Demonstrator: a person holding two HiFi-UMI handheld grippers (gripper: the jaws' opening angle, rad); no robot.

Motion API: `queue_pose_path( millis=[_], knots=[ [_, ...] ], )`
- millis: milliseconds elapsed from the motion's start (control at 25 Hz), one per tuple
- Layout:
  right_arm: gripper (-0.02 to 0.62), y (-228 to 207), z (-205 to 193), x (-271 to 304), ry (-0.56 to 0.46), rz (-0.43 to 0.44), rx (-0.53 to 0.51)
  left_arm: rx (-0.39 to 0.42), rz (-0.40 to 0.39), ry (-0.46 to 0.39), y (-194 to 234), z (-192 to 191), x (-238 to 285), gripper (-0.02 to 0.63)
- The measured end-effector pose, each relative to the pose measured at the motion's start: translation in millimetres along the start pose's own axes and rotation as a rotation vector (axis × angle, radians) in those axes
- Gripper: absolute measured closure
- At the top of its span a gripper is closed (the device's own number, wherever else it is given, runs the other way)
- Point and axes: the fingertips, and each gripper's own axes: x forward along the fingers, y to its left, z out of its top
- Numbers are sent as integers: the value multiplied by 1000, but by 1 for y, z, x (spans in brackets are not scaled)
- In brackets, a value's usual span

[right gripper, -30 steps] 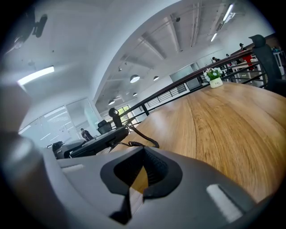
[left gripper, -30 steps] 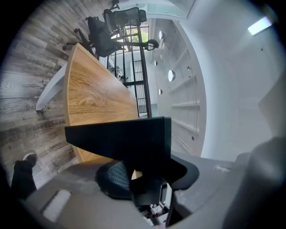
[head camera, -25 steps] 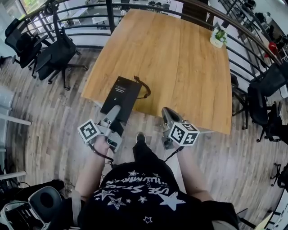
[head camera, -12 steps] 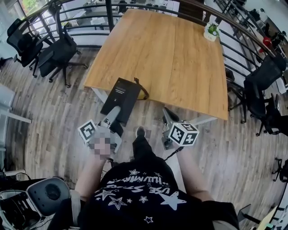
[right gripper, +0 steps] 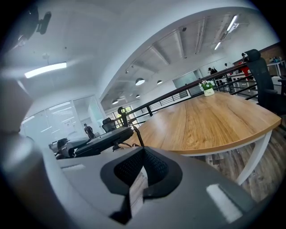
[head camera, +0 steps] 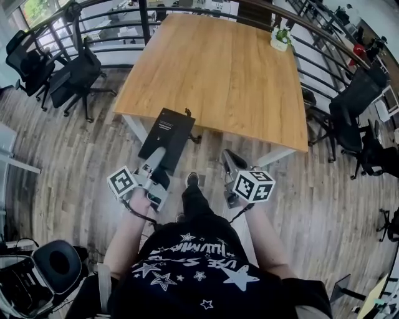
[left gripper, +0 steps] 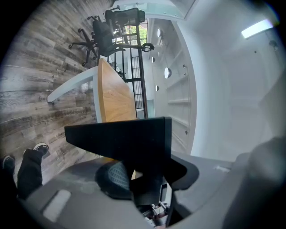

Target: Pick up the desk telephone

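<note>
The desk telephone (head camera: 166,131) is a flat black unit with a curly cord at its far end. It hangs in the air over the wooden floor, just off the near left corner of the table (head camera: 218,68). My left gripper (head camera: 156,156) is shut on its near edge and holds it about level. In the left gripper view the telephone (left gripper: 120,134) fills the space between the jaws. My right gripper (head camera: 229,157) is shut on nothing, beside the telephone and in front of the table's near edge. The right gripper view shows the telephone (right gripper: 100,138) to the left.
A small potted plant (head camera: 280,38) stands at the table's far right corner. Black office chairs (head camera: 75,68) stand to the left and more chairs (head camera: 355,112) to the right. A curved metal railing (head camera: 143,19) runs behind the table. My shoe (head camera: 192,180) is on the floor between the grippers.
Both grippers have drawn back from the table with me. The telephone, which overlapped the table's near corner, now hangs over the floor.
</note>
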Motion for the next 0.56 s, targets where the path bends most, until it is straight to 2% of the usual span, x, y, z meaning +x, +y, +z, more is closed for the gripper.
queue_pose_path(
  millis=[560],
  knots=[
    [595,19,-32,-26,23,0,-24,-12,-21,4,5,-22,-34,423]
  ],
)
